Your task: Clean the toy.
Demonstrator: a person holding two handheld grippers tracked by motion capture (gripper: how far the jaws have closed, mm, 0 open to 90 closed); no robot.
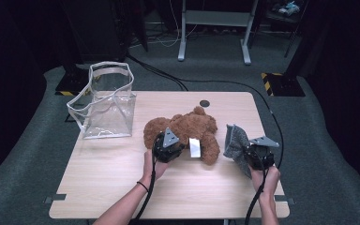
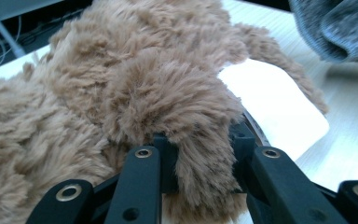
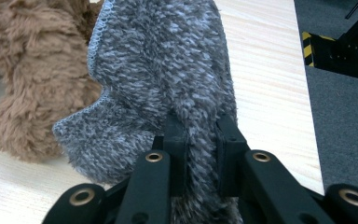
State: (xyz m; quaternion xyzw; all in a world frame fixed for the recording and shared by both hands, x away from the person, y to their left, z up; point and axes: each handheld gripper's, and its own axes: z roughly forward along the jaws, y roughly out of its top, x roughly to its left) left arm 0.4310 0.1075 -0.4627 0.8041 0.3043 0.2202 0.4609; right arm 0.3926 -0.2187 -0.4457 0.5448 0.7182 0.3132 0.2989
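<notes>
— Holding two things at once, then?

— Yes. My left gripper (image 1: 168, 149) has its jaws clamped on a fold of the brown teddy bear (image 1: 187, 129); in the left gripper view the fur (image 2: 200, 163) bulges between the two pads, pinched tight. My right gripper (image 1: 255, 154) is closed just as firmly on the grey knitted cloth (image 1: 234, 140), which stands up from the table (image 1: 122, 187), bunched above the jaws.

— Where is the bear now?

— Lying mid-table, its white tag (image 1: 194, 147) just beside my left gripper, the grey cloth near its right side — touching or not, I cannot tell.

— And the clear bag?

— The transparent tote (image 1: 107, 105) stands upright at the far left of the table, mouth open, nothing inside as far as I can see. Well apart from both grippers.

— So how far along?

— My judgement: early. Both grips are made, but neither item is packed. What remains — carry the bear across, lower it through the opening, then the cloth after it.
</notes>
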